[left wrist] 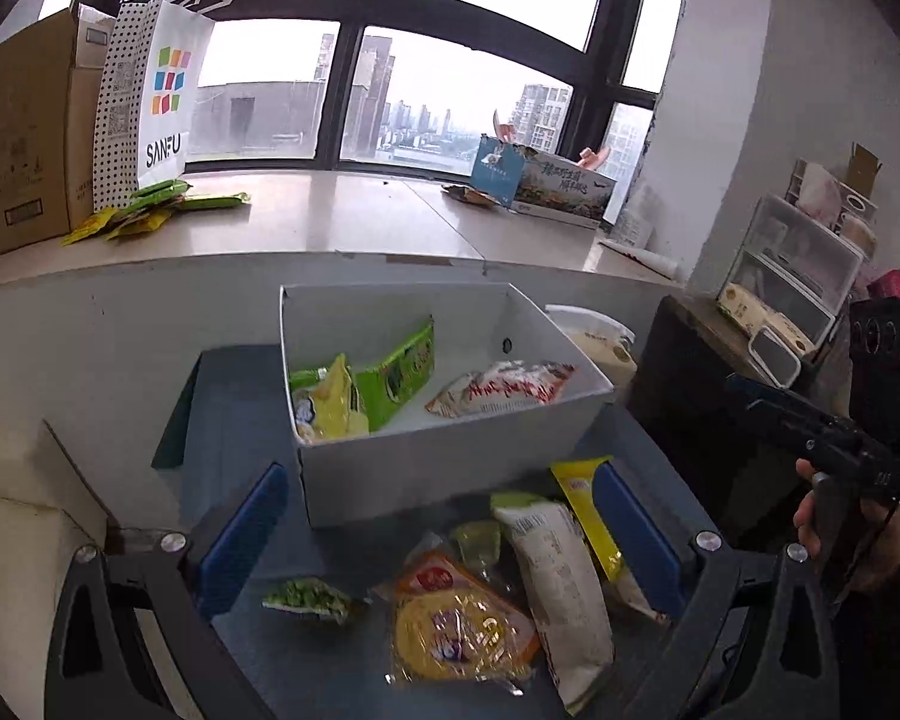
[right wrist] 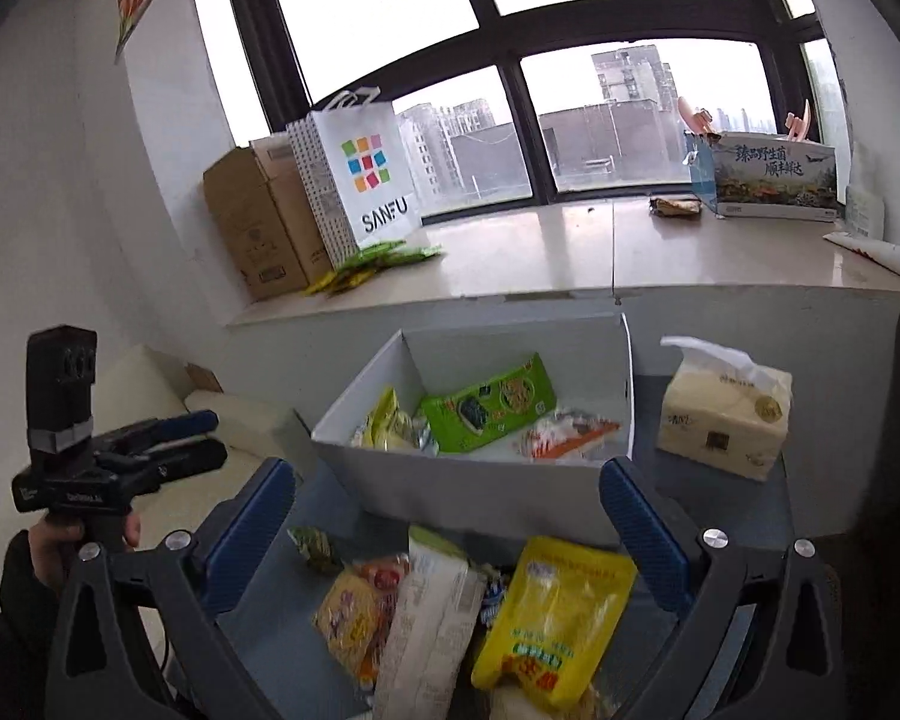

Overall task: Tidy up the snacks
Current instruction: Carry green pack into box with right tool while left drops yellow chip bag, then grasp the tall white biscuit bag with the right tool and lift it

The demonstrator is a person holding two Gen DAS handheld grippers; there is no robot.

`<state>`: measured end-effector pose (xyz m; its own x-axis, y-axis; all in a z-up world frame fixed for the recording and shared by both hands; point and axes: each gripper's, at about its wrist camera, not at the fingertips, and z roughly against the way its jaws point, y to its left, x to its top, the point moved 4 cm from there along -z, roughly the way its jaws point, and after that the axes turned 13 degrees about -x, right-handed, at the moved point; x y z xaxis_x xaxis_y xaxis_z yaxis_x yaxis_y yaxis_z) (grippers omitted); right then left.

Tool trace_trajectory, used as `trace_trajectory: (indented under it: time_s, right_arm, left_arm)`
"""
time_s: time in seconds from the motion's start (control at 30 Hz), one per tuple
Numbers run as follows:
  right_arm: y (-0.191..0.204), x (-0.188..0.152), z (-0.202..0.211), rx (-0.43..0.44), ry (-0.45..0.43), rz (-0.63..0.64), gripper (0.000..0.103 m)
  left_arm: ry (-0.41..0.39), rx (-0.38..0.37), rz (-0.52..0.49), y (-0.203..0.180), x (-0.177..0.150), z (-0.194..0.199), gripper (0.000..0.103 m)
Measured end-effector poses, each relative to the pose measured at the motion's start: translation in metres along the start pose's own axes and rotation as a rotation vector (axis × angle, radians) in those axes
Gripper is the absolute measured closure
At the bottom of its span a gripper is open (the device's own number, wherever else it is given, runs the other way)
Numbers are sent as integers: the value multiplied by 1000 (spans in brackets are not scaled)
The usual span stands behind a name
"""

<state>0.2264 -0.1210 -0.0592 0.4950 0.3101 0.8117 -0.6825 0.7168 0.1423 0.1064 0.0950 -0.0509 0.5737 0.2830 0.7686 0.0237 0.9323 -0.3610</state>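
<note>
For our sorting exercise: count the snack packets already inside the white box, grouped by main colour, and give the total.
Green packet: 1
Yellow packet: 1
Red-and-white packet: 1
Total in the white box: 3

We find a box [left wrist: 450, 468] on the table [left wrist: 234, 408], three packets [left wrist: 390, 387] inside; loose packets [left wrist: 510, 588] before it, tissue pack [right wrist: 723, 414] to its right, windowsill [right wrist: 570, 246] behind.

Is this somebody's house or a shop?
Probably a room in a high-rise flat or office, not a shop: a big window shows city towers, and a tissue pack and cardboard boxes sit about.
</note>
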Motion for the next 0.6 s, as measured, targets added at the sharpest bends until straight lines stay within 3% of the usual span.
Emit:
trace_trajectory:
  time_s: [0.2, 0.33, 0.6]
  right_arm:
    - [3, -76, 8, -46, 99, -2, 0]
    - [5, -115, 9, -20, 171, -41, 0]
    - [12, -125, 3, -11, 203, 7, 0]
  left_arm:
    - [-8, 29, 14, -14, -50, 21, 0]
    - [15, 31, 35, -17, -71, 27, 0]
    - [22, 47, 50, -14, -82, 33, 0]
